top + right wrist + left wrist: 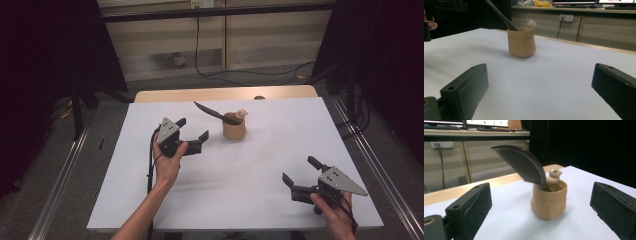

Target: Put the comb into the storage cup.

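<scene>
A dark comb (210,112) stands handle-down in a tan pouch (234,130) near the table's (260,200) far middle — its long axis slanting up and leftward in the high view. It is curved, fine-toothed (a small bear figure (242,113) sits beside it). Left gripper (193,135) and right gripper (300,171) — both spread, holding nothing.

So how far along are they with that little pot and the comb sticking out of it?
Nothing looks handled so far: the dark comb and a small bear-shaped figure sit in the tan pot. The left gripper is open, close to the pot and facing it, holding nothing. The right gripper waits open near the table's front edge. Any grasping is left to do.
</scene>
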### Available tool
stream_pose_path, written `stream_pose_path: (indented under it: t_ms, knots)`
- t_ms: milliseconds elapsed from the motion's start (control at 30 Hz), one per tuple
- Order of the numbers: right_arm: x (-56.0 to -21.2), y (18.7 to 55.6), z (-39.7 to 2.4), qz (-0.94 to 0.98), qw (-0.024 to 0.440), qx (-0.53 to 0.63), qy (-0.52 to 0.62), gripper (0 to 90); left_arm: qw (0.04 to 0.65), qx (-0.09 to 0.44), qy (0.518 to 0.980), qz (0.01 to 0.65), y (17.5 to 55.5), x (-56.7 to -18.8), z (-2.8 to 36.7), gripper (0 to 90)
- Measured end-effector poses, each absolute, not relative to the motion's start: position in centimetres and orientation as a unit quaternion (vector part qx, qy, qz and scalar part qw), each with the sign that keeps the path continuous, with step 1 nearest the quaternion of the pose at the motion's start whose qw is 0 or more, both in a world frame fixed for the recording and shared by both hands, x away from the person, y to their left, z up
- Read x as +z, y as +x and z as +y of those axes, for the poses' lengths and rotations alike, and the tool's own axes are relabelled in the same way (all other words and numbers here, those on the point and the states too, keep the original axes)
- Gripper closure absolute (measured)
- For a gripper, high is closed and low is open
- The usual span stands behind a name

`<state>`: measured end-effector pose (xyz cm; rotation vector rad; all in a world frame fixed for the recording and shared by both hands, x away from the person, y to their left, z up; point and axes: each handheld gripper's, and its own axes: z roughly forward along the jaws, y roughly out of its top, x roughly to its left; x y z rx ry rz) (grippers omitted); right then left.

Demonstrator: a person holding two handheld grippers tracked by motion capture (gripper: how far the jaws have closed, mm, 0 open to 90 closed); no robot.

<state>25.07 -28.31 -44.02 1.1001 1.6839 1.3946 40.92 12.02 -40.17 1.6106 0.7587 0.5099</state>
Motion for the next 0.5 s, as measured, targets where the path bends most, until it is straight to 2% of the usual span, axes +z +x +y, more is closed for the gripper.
stream_pose_path:
  t_ms: [500]
  knots:
    - [-43.9, 25.1, -28.7, 0.638, 0.349, 0.535, 0.43, 0.2, 0.603, 0.25, 0.68, 0.333, 38.3, -40.7, 15.0, 3.7]
